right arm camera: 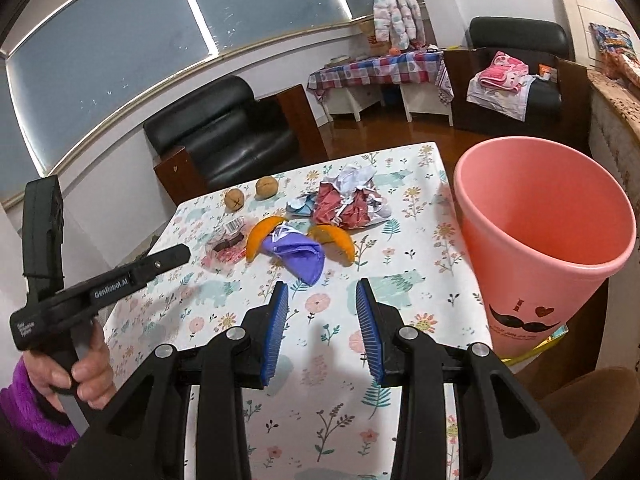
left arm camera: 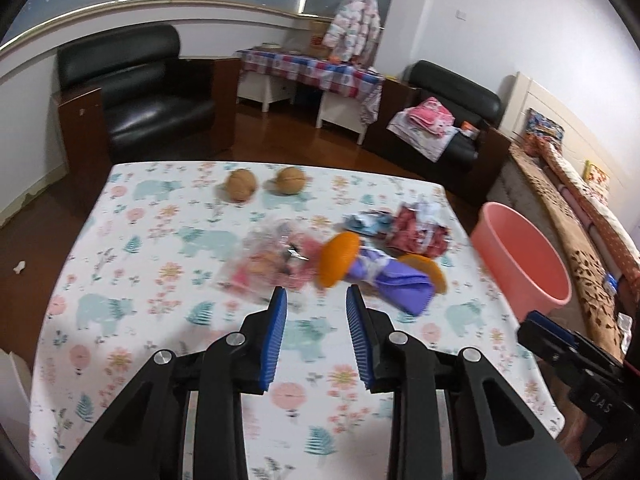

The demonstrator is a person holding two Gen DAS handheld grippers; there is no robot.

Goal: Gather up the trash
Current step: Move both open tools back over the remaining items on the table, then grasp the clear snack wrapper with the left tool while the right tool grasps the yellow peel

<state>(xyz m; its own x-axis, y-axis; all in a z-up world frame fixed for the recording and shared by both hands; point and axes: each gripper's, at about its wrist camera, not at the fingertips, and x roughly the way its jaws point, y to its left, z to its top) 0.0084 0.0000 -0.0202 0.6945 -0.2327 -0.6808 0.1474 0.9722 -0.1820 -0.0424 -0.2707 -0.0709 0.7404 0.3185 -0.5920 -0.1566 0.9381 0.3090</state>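
Left wrist view: the left gripper [left arm camera: 316,294] hangs over the near half of the tabletop [left arm camera: 132,320], which wears a flowered cloth. Its blue pads [left arm camera: 276,336] stand partly apart with nothing between them. Just past the fingertips lies the trash, gathered toward the right edge: a clear plastic wrapper [left arm camera: 264,260], an orange peel [left arm camera: 338,258] standing on edge, a crumpled purple wrapper [left arm camera: 394,280] touching it, and a second orange peel [left arm camera: 428,270] on the wrapper's far side. Behind these sit a small blue wrapper [left arm camera: 368,222] and a red crumpled wrapper [left arm camera: 420,230]. Two walnuts [left arm camera: 240,184] rest side by side near the far edge. A pink bin [left arm camera: 520,264] stands off the right edge of the tabletop, and the black body of the right gripper [left arm camera: 536,330] shows at the near right corner. This view is blurred.

Right wrist view: the right gripper [right arm camera: 322,290] hovers above the tabletop [right arm camera: 400,360] near its right edge, jaws partly apart and empty. Ahead lie the purple wrapper [right arm camera: 298,254] between the two orange peels [right arm camera: 260,238], with the red wrapper [right arm camera: 352,204] and blue wrapper [right arm camera: 302,205] beyond, the plastic wrapper [right arm camera: 228,246] to the left, and the walnuts [right arm camera: 234,199] at the far edge. The pink bin [right arm camera: 540,240] stands upright just beside the right edge, mouth open. At left a hand [right arm camera: 76,372] in a purple sleeve [right arm camera: 28,408] holds the left gripper [right arm camera: 176,255] over the tabletop's left edge.
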